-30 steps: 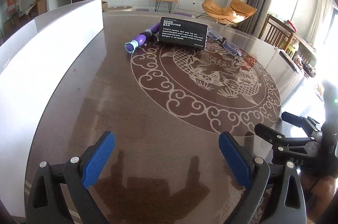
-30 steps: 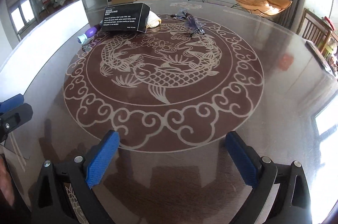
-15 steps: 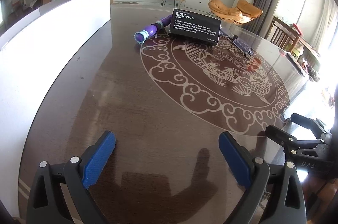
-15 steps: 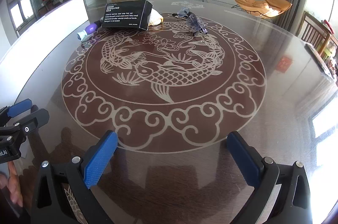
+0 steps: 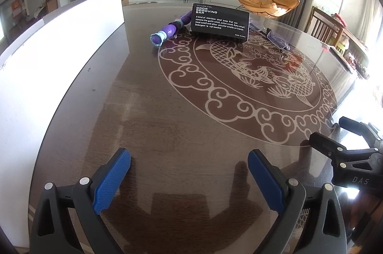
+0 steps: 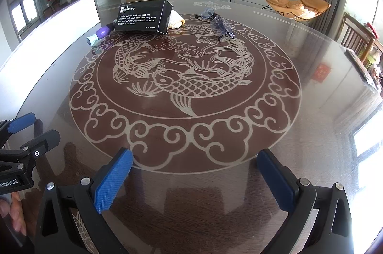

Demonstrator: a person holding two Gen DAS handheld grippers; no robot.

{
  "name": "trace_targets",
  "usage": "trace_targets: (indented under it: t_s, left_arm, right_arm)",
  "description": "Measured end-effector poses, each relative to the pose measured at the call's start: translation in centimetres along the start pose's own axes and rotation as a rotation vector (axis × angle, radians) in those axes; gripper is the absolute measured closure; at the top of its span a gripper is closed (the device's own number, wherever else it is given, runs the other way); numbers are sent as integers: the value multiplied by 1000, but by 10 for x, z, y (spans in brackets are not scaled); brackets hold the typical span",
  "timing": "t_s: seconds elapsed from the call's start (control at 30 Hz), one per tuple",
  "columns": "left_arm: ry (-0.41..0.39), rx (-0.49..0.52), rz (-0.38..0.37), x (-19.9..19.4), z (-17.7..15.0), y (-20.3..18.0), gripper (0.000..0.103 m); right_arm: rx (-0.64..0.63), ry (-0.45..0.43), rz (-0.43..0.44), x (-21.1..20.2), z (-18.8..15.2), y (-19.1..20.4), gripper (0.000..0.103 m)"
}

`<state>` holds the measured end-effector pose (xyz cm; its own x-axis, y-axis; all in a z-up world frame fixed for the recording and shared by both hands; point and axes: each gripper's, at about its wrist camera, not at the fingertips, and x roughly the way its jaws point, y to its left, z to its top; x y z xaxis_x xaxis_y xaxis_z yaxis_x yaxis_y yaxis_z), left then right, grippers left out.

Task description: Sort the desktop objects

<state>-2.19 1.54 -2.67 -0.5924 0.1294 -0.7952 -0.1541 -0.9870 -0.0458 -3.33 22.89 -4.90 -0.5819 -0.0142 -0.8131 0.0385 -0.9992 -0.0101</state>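
A black box [image 5: 219, 20] [image 6: 143, 17] printed "ODOR REMOVING BAR" stands at the far side of the round brown table [image 5: 167, 122] [image 6: 311, 110]. Left of it lies a purple tube-shaped toy [image 5: 167, 31] [image 6: 101, 33]. To its right rest tinted glasses [image 5: 277, 38] [image 6: 219, 23], and a pale yellow lump [image 6: 176, 20] peeks from behind the box. My left gripper [image 5: 189, 170] hovers open over the near left of the table, nothing between its blue pads. My right gripper [image 6: 195, 172] is open over the near edge, also with nothing in it.
A long white panel [image 5: 47, 57] [image 6: 55, 31] runs along the table's left side. The right gripper's body [image 5: 347, 153] shows at the left view's right edge, the left gripper's body [image 6: 21, 151] at the right view's left edge. Wooden chairs [image 6: 359, 38] stand beyond the table's right.
Both grippers have shifted a little forward and tilted, so the box, toy and glasses appear slightly nearer. Both stay open. Nothing on the table has moved.
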Motion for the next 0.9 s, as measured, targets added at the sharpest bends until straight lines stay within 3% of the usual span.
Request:
trace_targets:
  t_s: [0.9]
  left_arm:
    - [34, 61, 12, 5, 6, 1, 0]
  right_arm:
    - [0, 0, 0, 0, 0, 0, 0]
